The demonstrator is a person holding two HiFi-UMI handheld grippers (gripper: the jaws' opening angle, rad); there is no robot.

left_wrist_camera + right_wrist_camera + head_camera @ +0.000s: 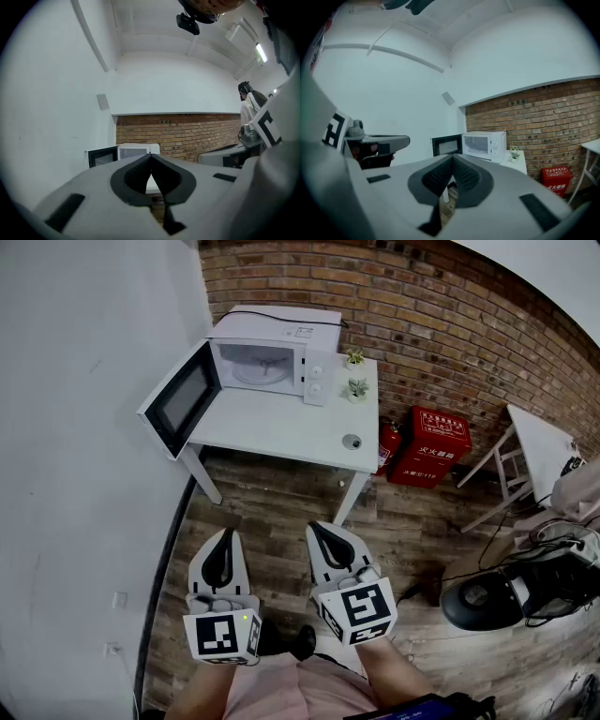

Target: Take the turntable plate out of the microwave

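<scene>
Left claw [225, 533]: clenched, the two jaws meeting tip to tip with nothing between them. It is held level over the wooden floor [272, 512] at the near side, pointing toward the far surface.
Right claw [317, 527]: also clenched and empty, jaws pressed together. It sits just right of the left claw, near the person's body and well apart from the microwave.
Turntable plate [260, 372]: a pale round plate lying flat inside the microwave cavity, seen through the open front.
Microwave [298, 334]: white, standing at the far left of the surface with its back toward the brick wall [441, 324].
Door [183, 399]: swung wide open to the left, its dark window panel facing right, reaching out past the left edge of the surface.
Surface [281, 427]: white, on white legs, set in the corner where the brick wall meets the white wall on the left.
Potted plants [356, 387]: two small ones just right of the microwave, one behind the other.
Round object [352, 441]: small and grey, near the right near corner of the surface; what it is cannot be told.
Red box [435, 446]: on the floor right of the surface, against the brick wall, with a fire extinguisher [387, 444] just to its left.
</scene>
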